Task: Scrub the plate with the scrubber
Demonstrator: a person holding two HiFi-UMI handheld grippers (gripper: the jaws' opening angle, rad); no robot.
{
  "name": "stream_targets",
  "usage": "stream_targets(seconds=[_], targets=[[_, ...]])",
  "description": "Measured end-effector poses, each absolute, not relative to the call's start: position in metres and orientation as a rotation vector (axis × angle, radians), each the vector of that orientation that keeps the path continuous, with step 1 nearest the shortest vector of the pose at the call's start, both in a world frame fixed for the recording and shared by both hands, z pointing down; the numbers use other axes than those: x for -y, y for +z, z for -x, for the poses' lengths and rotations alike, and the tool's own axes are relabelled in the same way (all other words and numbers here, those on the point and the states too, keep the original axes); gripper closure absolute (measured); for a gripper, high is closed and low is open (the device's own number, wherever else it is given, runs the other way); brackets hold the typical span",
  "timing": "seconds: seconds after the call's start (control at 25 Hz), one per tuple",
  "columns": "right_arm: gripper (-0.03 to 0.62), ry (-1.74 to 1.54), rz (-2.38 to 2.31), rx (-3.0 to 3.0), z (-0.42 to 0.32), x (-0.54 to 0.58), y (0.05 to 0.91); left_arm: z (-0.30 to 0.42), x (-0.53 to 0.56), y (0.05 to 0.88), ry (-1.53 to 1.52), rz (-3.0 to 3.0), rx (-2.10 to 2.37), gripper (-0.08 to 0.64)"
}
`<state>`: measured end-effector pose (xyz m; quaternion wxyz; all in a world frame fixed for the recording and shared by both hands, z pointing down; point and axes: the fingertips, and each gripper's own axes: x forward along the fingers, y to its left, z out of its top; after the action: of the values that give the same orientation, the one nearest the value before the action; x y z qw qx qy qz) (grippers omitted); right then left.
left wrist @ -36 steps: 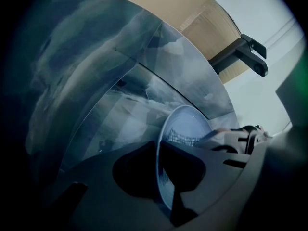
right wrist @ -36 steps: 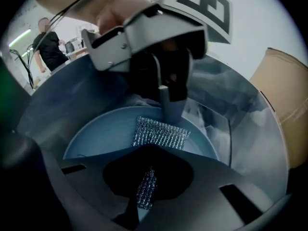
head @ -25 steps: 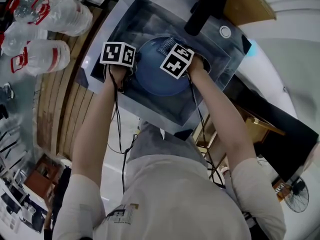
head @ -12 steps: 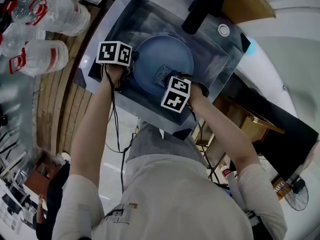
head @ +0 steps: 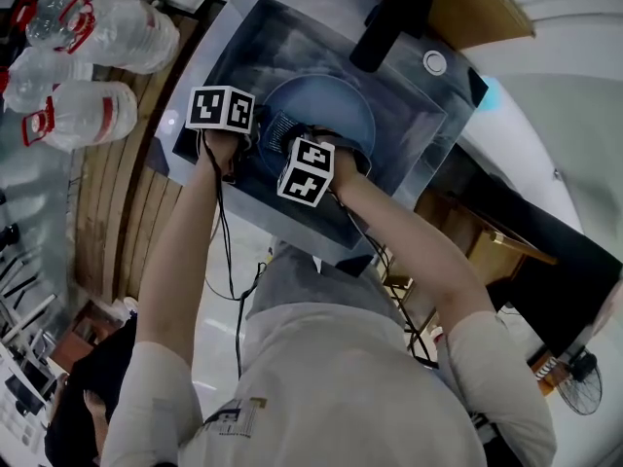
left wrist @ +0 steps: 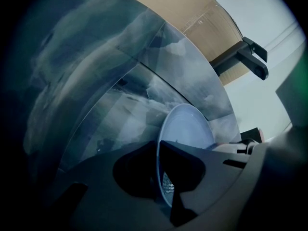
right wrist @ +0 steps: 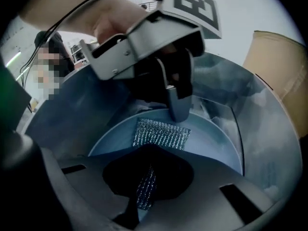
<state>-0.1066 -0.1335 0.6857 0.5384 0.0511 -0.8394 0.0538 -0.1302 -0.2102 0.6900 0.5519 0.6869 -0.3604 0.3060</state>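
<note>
Firmly, left tongs (left wrist: 158, 147) clamp plate (left wrist: 186, 125) rim; right tongs (right wrist: 150, 154) pinch scrubber (right wrist: 161, 134).

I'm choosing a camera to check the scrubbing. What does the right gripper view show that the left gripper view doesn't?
Only the right gripper view: the left gripper from outside, clamped on the plate rim, and the scrubber spread on the plate, its tail pinched in the right gripper. Only the left gripper view: the black bar by the sink, and the rim edge-on between the jaws. Both: plate, sink, some scrubber mesh.
</note>
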Motion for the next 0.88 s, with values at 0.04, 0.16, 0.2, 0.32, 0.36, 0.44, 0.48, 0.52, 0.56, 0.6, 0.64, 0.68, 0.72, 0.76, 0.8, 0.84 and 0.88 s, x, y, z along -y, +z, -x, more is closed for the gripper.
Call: stream_targets(seconds=[0.04,0.16,0.2,0.32,0.36,0.44,0.48,0.52,0.56,0.6,0.64,0.68,0.72,0.76,0.8,0.84,0.88], targets=[[0.558,0.130,-0.145,2.003,0.109,0.143,0.686,0.130,0.210,0.690,0.726,-1.627,0.853,0.520],[0.558,0.020,-0.184,2.004,0.108,0.171,0.687,0.130,0.212,0.689,0.722,-1.635,0.860,0.520],[0.558,-0.034,-0.198,2.007,0.106,0.180,0.688,0.130,0.212,0.689,0.719,-1.637,0.865,0.520],[0.560,-0.059,-0.275,2.029,0.095,0.199,0.689,0.131,0.214,0.689,0.706,-1.636,0.873,0.520],[0.560,-0.036,-0.318,2.030,0.089,0.205,0.689,0.131,0.214,0.689,0.706,-1.636,0.873,0.520],[0.560,0.027,-0.406,2.021,0.072,0.217,0.690,0.130,0.214,0.690,0.710,-1.635,0.873,0.520],[0.560,0.059,-0.439,2.009,0.063,0.222,0.690,0.130,0.213,0.690,0.710,-1.634,0.873,0.520],[0.560,0.083,-0.460,1.990,0.053,0.225,0.690,0.130,0.213,0.690,0.707,-1.631,0.875,0.520],[0.560,0.094,-0.469,1.965,0.045,0.227,0.690,0.131,0.214,0.690,0.702,-1.626,0.877,0.518],[0.560,0.096,-0.470,1.936,0.036,0.227,0.691,0.131,0.214,0.690,0.696,-1.621,0.881,0.518],[0.560,0.098,-0.466,1.906,0.028,0.227,0.691,0.131,0.214,0.690,0.688,-1.613,0.886,0.518],[0.560,0.106,-0.462,1.881,0.021,0.225,0.691,0.131,0.214,0.690,0.679,-1.602,0.895,0.517],[0.560,0.123,-0.453,1.858,0.016,0.222,0.691,0.132,0.213,0.690,0.670,-1.589,0.906,0.515],[0.560,0.143,-0.438,1.836,0.011,0.216,0.691,0.132,0.212,0.690,0.664,-1.578,0.919,0.512],[0.560,0.163,-0.414,1.814,0.006,0.209,0.691,0.133,0.212,0.690,0.666,-1.571,0.934,0.512],[0.560,0.183,-0.386,1.794,0.003,0.200,0.690,0.133,0.212,0.690,0.674,-1.570,0.946,0.512],[0.560,0.206,-0.358,1.781,0.000,0.190,0.690,0.133,0.212,0.691,0.684,-1.574,0.956,0.512]])
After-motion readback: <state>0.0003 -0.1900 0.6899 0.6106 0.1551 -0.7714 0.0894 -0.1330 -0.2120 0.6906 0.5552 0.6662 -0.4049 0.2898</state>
